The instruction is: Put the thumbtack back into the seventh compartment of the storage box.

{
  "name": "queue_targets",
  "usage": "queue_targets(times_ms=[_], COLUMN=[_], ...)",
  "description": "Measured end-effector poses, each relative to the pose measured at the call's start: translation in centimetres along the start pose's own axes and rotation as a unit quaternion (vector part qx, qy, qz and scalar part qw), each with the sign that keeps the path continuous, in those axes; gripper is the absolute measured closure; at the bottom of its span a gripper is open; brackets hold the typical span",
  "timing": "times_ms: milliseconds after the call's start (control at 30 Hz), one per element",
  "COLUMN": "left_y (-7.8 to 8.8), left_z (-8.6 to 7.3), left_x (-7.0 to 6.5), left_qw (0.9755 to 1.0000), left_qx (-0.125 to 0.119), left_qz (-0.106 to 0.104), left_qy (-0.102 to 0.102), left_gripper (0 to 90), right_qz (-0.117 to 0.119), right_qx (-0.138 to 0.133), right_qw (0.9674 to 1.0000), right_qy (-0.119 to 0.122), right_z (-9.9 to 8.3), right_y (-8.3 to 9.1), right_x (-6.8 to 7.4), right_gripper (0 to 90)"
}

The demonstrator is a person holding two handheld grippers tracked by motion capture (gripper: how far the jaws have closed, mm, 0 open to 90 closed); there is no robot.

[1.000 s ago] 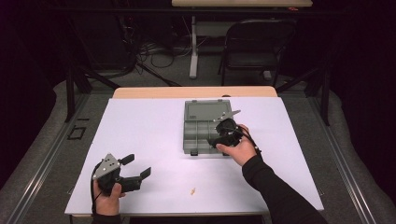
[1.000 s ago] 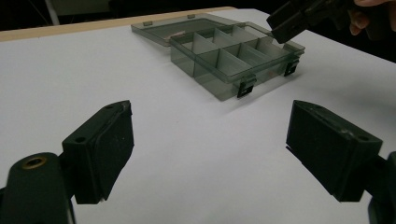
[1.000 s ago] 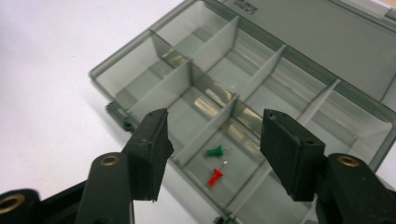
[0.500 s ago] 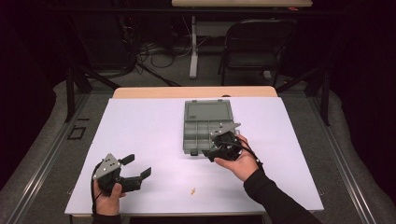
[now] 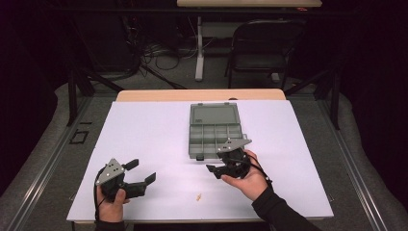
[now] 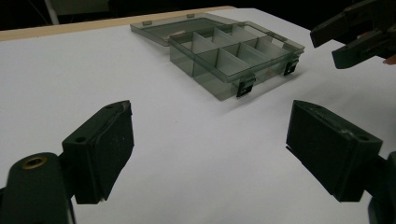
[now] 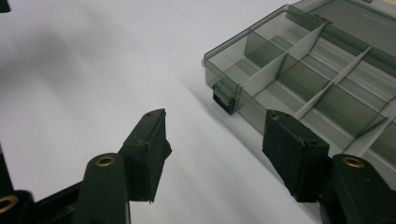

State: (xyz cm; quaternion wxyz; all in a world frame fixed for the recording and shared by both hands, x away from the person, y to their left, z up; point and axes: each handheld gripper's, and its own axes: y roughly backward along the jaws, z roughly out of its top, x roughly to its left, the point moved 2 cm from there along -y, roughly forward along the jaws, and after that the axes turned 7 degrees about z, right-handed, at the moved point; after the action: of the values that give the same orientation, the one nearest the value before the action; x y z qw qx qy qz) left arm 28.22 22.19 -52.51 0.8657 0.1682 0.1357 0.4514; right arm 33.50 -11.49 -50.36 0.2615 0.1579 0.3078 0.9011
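Note:
A grey see-through compartment box (image 5: 214, 139) lies open at the middle of the white table, its lid (image 5: 214, 114) folded flat behind it and its compartments empty. My right gripper (image 5: 215, 171) hovers just in front of the box's near edge with its jaws pointing left; they are open with nothing between them. In the right gripper view the box's front corner and latch (image 7: 224, 100) sit just beyond the right gripper (image 7: 215, 140). My left gripper (image 5: 142, 171) rests at the near left of the table, open and empty, facing the box (image 6: 233, 51) across bare tabletop. A small tan piece (image 5: 198, 196) lies near the front edge.
The white sheet (image 5: 144, 130) covers the table, with a wooden strip (image 5: 199, 95) showing at its far edge. Beyond the table a dark chair (image 5: 262, 45) and a desk leg (image 5: 199, 48) stand on the floor among cables.
My right gripper has come off the box towards the near side of the table, and its jaws now point left. The left gripper has stayed in place.

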Motion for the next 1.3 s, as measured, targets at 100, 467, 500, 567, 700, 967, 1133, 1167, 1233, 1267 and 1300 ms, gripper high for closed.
queue_targets(times_ms=[100,467,500,567,700,967,1133,1167,1233,1267,1300], left_y=[0.0,0.0,0.0,0.0,0.0,0.0,0.0,0.0,0.0,0.0,0.0], left_z=[0.0,0.0,0.0,0.0,0.0,0.0,0.0,0.0,0.0,0.0,0.0], left_x=[0.0,0.0,0.0,0.0,0.0,0.0,0.0,0.0,0.0,0.0,0.0], left_qw=[1.0000,1.0000,1.0000,1.0000,1.0000,1.0000,1.0000,1.0000,1.0000,1.0000,1.0000], left_qx=[0.000,0.000,0.001,0.000,0.000,0.000,0.000,0.001,0.000,0.000,0.001], left_qz=[0.000,0.000,0.001,-0.001,0.001,0.001,0.001,0.000,0.001,0.001,0.001], left_qy=[0.001,0.001,-0.001,-0.001,0.001,0.000,-0.002,-0.002,0.000,0.000,-0.001], left_gripper=[14.9,14.9,14.9,14.9,14.9,14.9,14.9,14.9,14.9,14.9,14.9], right_qz=[0.005,0.018,0.018,0.019,0.025,0.037,0.045,0.047,0.049,0.050,0.050], right_qx=[-0.002,0.001,0.001,0.004,0.005,0.009,0.019,0.022,0.025,0.029,0.029], right_qw=[1.0000,0.9997,0.9997,0.9996,0.9996,0.9990,0.9984,0.9982,0.9979,0.9976,0.9976], right_qy=[0.001,0.014,0.018,0.018,0.015,0.021,0.029,0.030,0.035,0.037,0.038], right_z=[-0.4,-2.0,-2.2,-2.6,-3.2,-4.4,-5.2,-5.4,-5.6,-5.7,-5.8], right_y=[0.1,0.0,-0.1,-0.3,-0.6,-1.4,-2.3,-2.5,-2.9,-3.0,-3.2], right_x=[0.4,1.9,2.0,2.4,3.0,4.2,5.0,5.2,5.5,5.7,5.8], right_gripper=[39.9,41.5,41.0,39.3,37.3,36.3,36.9,37.1,37.9,38.6,39.3])
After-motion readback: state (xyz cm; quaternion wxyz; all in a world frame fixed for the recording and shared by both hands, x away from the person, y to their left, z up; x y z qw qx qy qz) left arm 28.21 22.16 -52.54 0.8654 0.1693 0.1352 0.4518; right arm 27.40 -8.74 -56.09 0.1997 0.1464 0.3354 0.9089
